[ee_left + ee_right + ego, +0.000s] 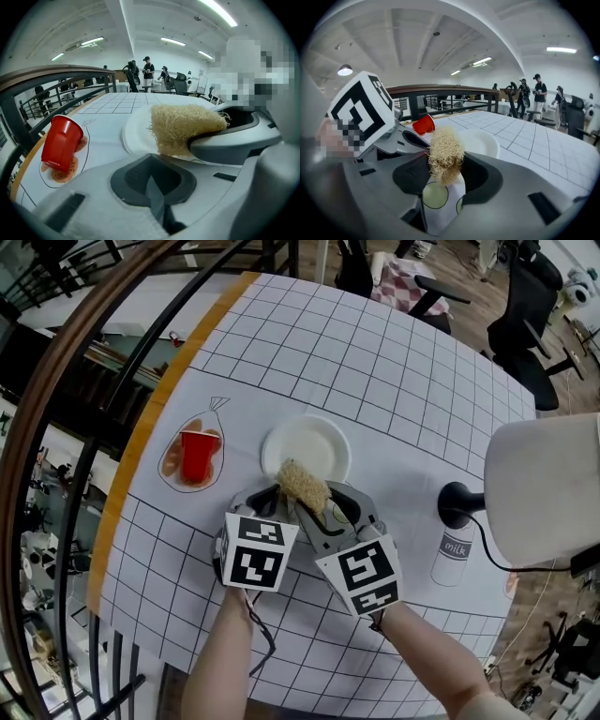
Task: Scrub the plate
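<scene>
A white plate (pixel 309 442) (pixel 135 133) (pixel 483 140) lies on the gridded tablecloth. My right gripper (pixel 322 507) (pixel 443 180) is shut on a tan loofah scrubber (pixel 303 484) (pixel 185 126) (pixel 445 152) with a white, green-dotted backing. The scrubber's tip is at the plate's near rim. My left gripper (pixel 266 497) (pixel 151 182) is shut with nothing between its jaws. Its tips sit just short of the plate's near-left rim, close beside the right gripper. The plate's near edge is hidden behind the jaws in the left gripper view.
A red cup (pixel 195 456) (pixel 61 140) (pixel 424 124) lies on a drawn spill left of the plate. A drawn milk bottle (pixel 455 554) and a lamp's black base (pixel 457 504) under a white shade (pixel 544 488) are on the right. A railing (pixel 56 427) runs beyond the table's left edge.
</scene>
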### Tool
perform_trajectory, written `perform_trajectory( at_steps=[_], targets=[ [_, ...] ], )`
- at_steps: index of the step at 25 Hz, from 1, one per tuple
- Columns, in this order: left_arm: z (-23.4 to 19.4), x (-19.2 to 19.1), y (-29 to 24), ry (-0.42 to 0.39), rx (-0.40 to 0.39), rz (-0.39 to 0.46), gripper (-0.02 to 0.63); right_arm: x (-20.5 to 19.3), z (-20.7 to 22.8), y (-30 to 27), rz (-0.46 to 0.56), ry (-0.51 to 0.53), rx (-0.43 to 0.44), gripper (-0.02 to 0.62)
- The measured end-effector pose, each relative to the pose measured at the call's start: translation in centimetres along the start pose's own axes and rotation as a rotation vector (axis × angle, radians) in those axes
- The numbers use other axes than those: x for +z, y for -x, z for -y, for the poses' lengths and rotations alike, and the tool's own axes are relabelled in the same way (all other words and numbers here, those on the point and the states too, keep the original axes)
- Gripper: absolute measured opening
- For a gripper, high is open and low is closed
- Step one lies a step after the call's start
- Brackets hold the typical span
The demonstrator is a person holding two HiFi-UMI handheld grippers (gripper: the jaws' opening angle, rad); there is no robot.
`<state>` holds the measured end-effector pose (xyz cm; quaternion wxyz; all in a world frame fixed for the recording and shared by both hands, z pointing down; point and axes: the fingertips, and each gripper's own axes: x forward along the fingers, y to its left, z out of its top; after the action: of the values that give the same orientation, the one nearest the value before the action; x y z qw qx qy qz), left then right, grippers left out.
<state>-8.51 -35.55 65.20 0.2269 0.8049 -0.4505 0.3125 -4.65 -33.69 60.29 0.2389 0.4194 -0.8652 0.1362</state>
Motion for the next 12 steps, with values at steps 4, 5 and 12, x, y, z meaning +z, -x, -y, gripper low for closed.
perform_trajectory(
  at_steps=[4, 5, 12],
  targets=[
    [-0.1, 0.1, 0.0, -0.011, 0.011, 0.007, 0.014, -2.3, 0.7, -0.4, -0.062, -0.028, 0.021, 0.175],
    [-0.1, 0.0, 0.0, -0.008, 0.005, 0.003, 0.014, -2.5, 1.1, -0.3, -0.067, -0.02, 0.023, 0.175],
    [0.0, 0.0, 0.1, -0.002, -0.011, -0.009, 0.014, -2.7, 5.0, 1.2, -0.086, 0.012, -0.042, 0.175]
  ],
)
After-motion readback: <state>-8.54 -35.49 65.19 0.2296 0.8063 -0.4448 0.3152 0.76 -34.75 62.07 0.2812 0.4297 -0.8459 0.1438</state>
